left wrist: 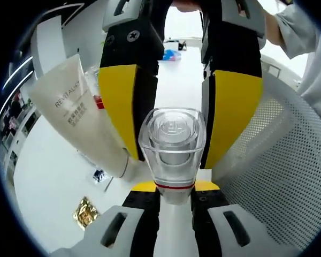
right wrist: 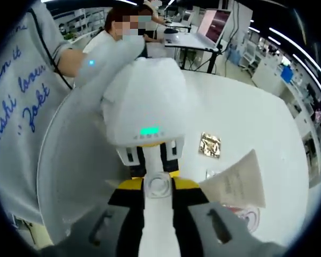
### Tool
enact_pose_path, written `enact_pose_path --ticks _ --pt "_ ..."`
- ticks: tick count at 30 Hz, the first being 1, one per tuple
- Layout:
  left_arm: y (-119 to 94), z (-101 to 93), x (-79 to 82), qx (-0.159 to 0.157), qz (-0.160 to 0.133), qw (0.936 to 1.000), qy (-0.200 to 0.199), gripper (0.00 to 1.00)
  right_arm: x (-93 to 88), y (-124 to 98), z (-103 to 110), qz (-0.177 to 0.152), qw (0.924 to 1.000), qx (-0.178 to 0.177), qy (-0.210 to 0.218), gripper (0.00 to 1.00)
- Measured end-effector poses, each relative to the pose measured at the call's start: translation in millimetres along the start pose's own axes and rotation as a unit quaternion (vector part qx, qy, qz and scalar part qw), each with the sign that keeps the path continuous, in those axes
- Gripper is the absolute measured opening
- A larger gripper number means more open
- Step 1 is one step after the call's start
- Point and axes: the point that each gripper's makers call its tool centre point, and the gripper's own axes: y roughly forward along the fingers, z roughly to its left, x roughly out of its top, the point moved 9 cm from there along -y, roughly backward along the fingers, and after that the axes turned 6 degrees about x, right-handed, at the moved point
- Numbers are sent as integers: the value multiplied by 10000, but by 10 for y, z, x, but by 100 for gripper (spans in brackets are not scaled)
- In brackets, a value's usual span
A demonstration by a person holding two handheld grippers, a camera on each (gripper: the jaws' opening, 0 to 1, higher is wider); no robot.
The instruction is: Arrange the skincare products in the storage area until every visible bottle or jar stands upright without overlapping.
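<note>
I hold a white bottle with a clear cap [left wrist: 172, 140] and a red ring at the neck between both grippers. My left gripper [left wrist: 175, 187] is shut on it just below the cap. My right gripper [left wrist: 174, 158] comes in from the opposite side, its yellow jaws pressed against the cap's two sides. In the right gripper view the cap's top [right wrist: 158, 184] sits between my right gripper's [right wrist: 158, 187] yellow tips, with the left gripper [right wrist: 151, 155] facing me behind it. A white tube [left wrist: 80, 118] stands tilted beside the bottle, and in the right gripper view the tube [right wrist: 238, 182] is at the right.
A white mesh basket [left wrist: 278, 160] curves close beside the grippers, and the basket wall [right wrist: 69, 176] rises at the left. On the white table lie a gold sachet [left wrist: 86, 211] [right wrist: 209, 144] and a round red-printed item [right wrist: 246, 217]. A person [right wrist: 16, 107] stands close by.
</note>
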Motion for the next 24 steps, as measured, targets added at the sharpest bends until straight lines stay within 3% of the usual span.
enact_pose_path --ticks 24 --pt "58 12 -24 23 -175 9998 -15 18 -99 116 -43 362 9993 25 16 19"
